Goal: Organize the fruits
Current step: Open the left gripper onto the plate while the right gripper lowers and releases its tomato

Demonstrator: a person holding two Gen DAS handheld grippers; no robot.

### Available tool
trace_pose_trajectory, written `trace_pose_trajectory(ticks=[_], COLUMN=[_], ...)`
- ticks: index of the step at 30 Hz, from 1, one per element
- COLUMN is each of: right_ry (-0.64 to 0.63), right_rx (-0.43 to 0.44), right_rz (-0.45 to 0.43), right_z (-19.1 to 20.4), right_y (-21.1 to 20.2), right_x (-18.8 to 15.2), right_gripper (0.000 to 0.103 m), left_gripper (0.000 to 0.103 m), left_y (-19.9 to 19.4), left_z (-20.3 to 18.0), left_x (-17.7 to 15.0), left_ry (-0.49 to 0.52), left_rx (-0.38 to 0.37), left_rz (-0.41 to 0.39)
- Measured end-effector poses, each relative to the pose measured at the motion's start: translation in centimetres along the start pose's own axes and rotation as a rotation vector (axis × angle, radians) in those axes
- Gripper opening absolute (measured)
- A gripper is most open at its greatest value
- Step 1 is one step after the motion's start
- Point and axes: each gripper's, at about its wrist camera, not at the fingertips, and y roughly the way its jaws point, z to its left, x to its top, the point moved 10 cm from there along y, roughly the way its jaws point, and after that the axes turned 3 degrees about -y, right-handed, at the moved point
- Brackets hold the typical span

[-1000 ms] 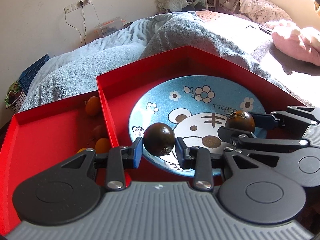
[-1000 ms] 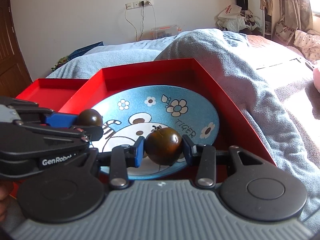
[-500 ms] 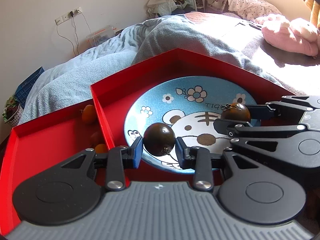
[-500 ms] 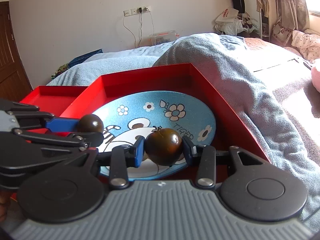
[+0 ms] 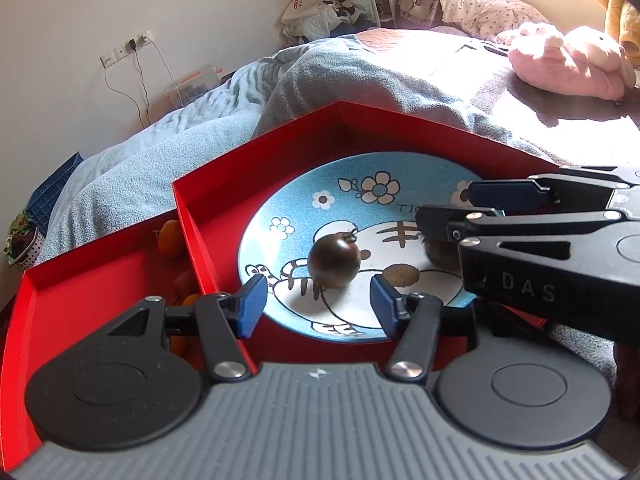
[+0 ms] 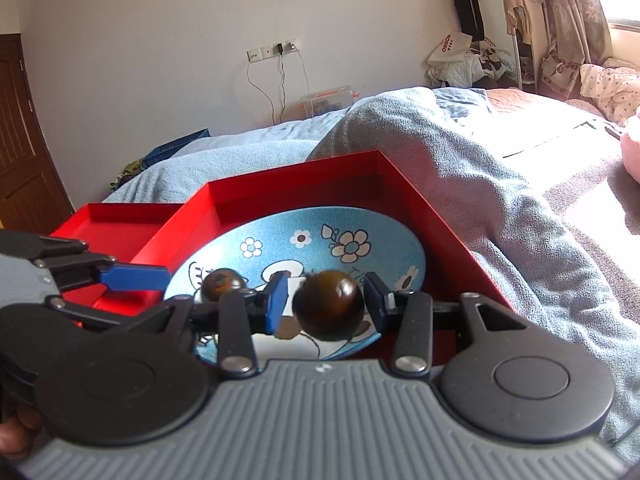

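A blue tiger-print plate (image 5: 360, 200) (image 6: 384, 248) lies in a red tray (image 5: 304, 136) (image 6: 296, 176). My left gripper (image 5: 318, 306) is open; a dark brown tomato (image 5: 333, 262) lies on the plate just beyond its fingertips and also shows in the right wrist view (image 6: 221, 283). My right gripper (image 6: 326, 300) is open, its jaws apart from a second dark tomato (image 6: 328, 305) that sits between them over the plate. In the left wrist view that tomato (image 5: 438, 251) is mostly hidden under the right gripper's fingers (image 5: 504, 196).
A second red tray (image 5: 80, 280) (image 6: 120, 220) adjoins on the left and holds small orange fruits (image 5: 170, 233). Both trays rest on a bed with a grey-blue blanket (image 6: 460, 152). A pink plush toy (image 5: 560, 60) lies far right.
Both grippers opened and let go of their dark tomatoes, which now lie on or just over the plate. Both grippers drew back slightly.
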Motion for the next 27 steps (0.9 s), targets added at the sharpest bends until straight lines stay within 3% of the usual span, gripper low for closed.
trace_pose_trajectory(ticks=[6, 27], right_ry=[-0.002, -0.003], right_rx=[0.002, -0.023], right_rz=[-0.057, -0.115], right_z=[0.0, -0.5], right_y=[-0.9, -1.9], right_x=[0.6, 1.1], right_gripper=[0.046, 0.046], left_gripper=[0.063, 0.063], left_y=[-0.8, -7.5], left_z=[-0.6, 3.0], left_x=[0.5, -2.1], left_ry=[0.024, -0.101], left_rx=[-0.003, -0.006], left_rz=[-0.027, -0.084])
